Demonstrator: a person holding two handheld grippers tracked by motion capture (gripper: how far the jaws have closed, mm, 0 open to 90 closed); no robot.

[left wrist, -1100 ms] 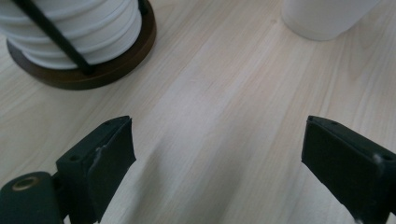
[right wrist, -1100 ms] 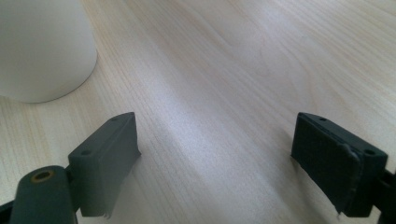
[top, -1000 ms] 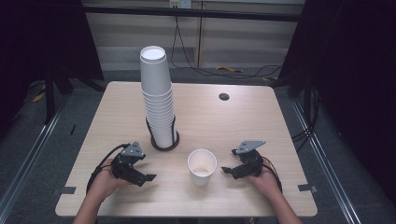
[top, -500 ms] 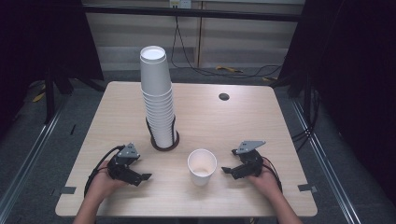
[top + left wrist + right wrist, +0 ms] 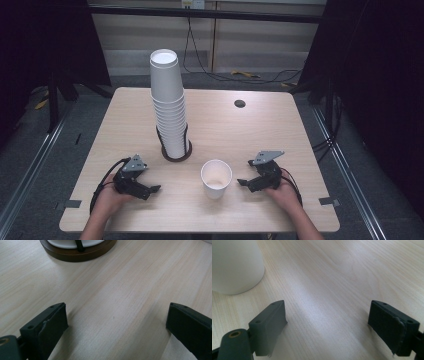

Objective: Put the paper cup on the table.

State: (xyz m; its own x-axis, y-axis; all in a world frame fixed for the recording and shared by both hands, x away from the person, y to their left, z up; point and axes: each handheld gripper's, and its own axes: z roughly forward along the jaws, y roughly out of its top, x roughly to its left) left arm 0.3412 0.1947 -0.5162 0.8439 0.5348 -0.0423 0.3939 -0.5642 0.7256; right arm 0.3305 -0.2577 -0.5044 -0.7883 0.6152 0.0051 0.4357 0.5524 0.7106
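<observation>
**Single cup stands between both grippers, nearer the right one**

Your right gripper (image 5: 243, 182) rests low over the table (image 5: 280, 130) at its near edge, jaws spread wide with nothing between them. In the right gripper view, the white wall of the single paper cup (image 5: 234, 265) sits just beyond and to the side of one jaw, apart from it.

Your left gripper (image 5: 150, 189) lies at the opposite near corner, jaws likewise spread and empty. It stands farther from the cup than the right gripper does.

The cup (image 5: 216, 178) stands upright between the two grippers, mouth up, long axis vertical. From the right gripper it lies toward the table's centre line; the jaws already point roughly at it. Judge the right gripper the better choice for a side grasp: the approach runs level across the table toward the cup wall.

Farther back, the cup stack (image 5: 170, 107) rises upright from its dark round holder (image 5: 176, 153), mouth up, axis vertical, just beyond the single cup and nearer your left side.
</observation>
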